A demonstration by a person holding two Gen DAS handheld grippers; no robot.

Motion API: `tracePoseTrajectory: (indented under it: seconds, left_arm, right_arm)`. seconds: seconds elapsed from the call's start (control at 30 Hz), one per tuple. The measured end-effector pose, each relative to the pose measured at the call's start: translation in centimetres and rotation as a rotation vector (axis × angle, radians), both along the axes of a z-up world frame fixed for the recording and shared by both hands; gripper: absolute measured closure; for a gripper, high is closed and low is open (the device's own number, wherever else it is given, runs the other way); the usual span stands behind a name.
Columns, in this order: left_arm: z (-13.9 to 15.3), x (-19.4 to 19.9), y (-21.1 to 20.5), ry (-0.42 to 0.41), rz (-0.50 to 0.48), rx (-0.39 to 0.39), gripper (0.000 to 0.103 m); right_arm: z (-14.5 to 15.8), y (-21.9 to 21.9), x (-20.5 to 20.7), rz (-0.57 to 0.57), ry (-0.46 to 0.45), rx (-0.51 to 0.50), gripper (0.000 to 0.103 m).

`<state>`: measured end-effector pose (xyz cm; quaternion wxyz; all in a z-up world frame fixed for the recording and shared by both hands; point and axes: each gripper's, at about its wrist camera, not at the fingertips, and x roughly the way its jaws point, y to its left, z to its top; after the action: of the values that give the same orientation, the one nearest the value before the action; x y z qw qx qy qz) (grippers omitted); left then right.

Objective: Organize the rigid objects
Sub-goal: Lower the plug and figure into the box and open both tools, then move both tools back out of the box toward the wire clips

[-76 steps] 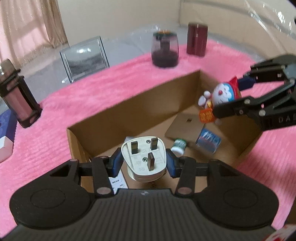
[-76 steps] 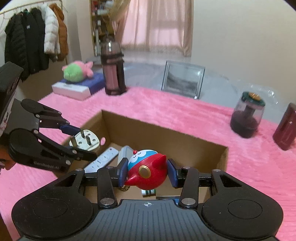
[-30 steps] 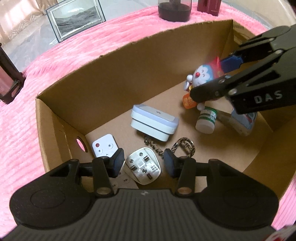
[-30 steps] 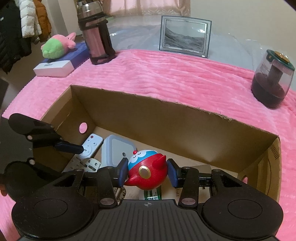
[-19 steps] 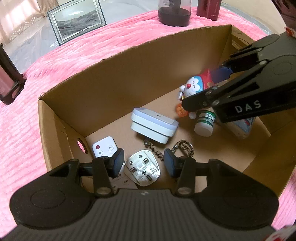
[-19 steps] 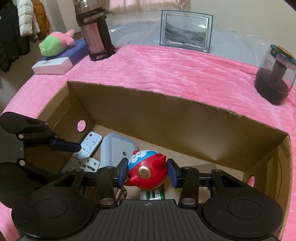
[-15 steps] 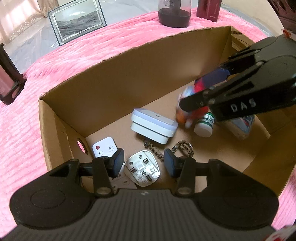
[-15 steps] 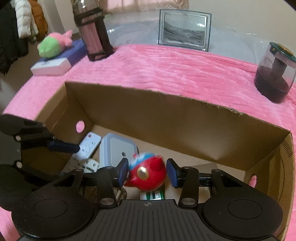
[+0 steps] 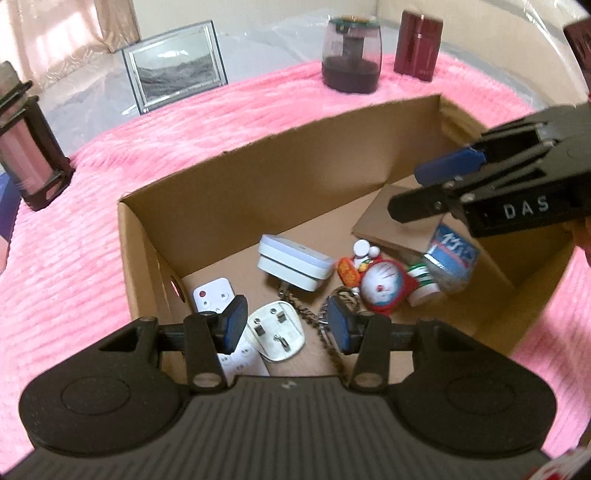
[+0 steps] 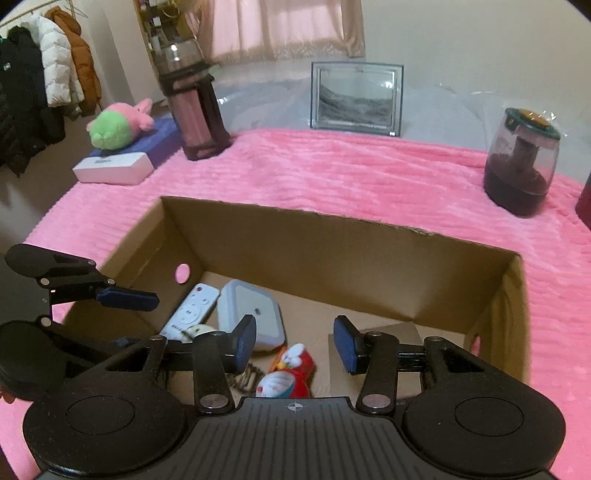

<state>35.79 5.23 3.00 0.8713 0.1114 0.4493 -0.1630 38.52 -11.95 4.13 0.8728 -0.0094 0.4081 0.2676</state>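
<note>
Both the left hand-held gripper (image 9: 284, 325) and the right hand-held gripper (image 10: 293, 341) are held apart and empty, the right one opening, above the cardboard box (image 9: 280, 177), where the toy (image 9: 384, 286), plug (image 9: 275, 334) and adapter (image 9: 293, 260) are seen.

walls: cream | window: pink curtains (image 10: 284, 29), daylit | rack: coats (image 10: 40, 74)
</note>
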Motion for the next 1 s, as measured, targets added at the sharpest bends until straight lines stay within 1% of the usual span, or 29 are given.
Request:
tracePoseTrajectory:
  seconds: [0.3, 0.53, 0.6, 0.73, 0.83, 0.93, 1.0]
  left_arm:
    - [2.9, -5.5, 0.0, -0.092, 0.055, -0.08, 0.061]
    - [4.7, -10.0, -0.5, -0.149, 0.092, -0.108, 0.06]
    - [5.1, -11.2, -0.6, -0.165, 0.097, -0.113, 0.056]
    - [5.6, -13.3, -0.9, -0.181, 0.114, -0.145, 0.054]
    - [5.8, -15.0, -1.1, -0.196, 0.128, -0.153, 0.052]
    - [5.9, -16.6, -1.3, -0.206, 0.136, -0.166, 0.049]
    - [6.0, -18.0, -1.3, -0.223, 0.143, -0.165, 0.043]
  right_arm:
    - [2.7, -1.3, -6.6, -0.013, -0.082, 0.031, 0.059]
    - [4.0, -2.4, -11.9, -0.03, -0.136, 0.056, 0.059]
    - [4.3, -2.8, -13.4, -0.037, -0.148, 0.066, 0.058]
    - [4.7, -3.4, -16.0, -0.051, -0.175, 0.081, 0.058]
    - [5.0, -3.8, -17.9, -0.061, -0.199, 0.087, 0.057]
    - [5.2, -4.1, -19.7, -0.078, -0.211, 0.104, 0.054]
    - [5.1, -4.3, -20.8, -0.087, -0.216, 0.107, 0.052]
